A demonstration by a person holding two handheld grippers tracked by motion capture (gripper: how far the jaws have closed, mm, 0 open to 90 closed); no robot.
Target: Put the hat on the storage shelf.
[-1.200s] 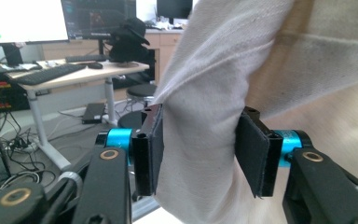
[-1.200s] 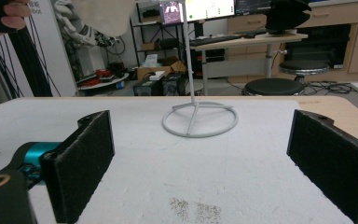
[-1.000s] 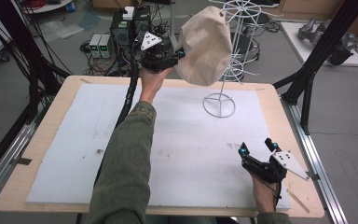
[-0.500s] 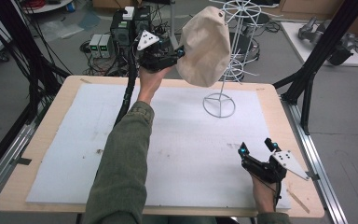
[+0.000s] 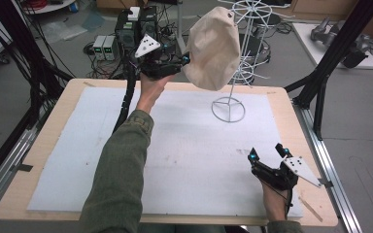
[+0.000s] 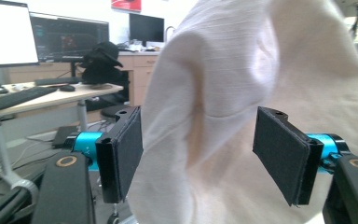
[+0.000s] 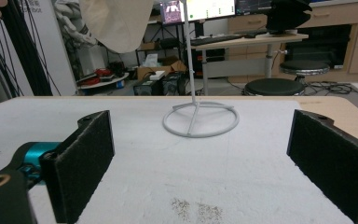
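Cap (image 5: pixel 212 47): beige cloth, creased, hanging on white wire stand (image 5: pixel 229 104) near table's far edge
My left gripper (image 5: pixel 183 62): jaws just widened, pads off cap
My right gripper (image 5: pixel 267 151): released

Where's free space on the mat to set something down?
The white mat is bare left of the left forearm, and between that forearm and the right gripper. Crowded at the back right: the wire stand with the cream hat.
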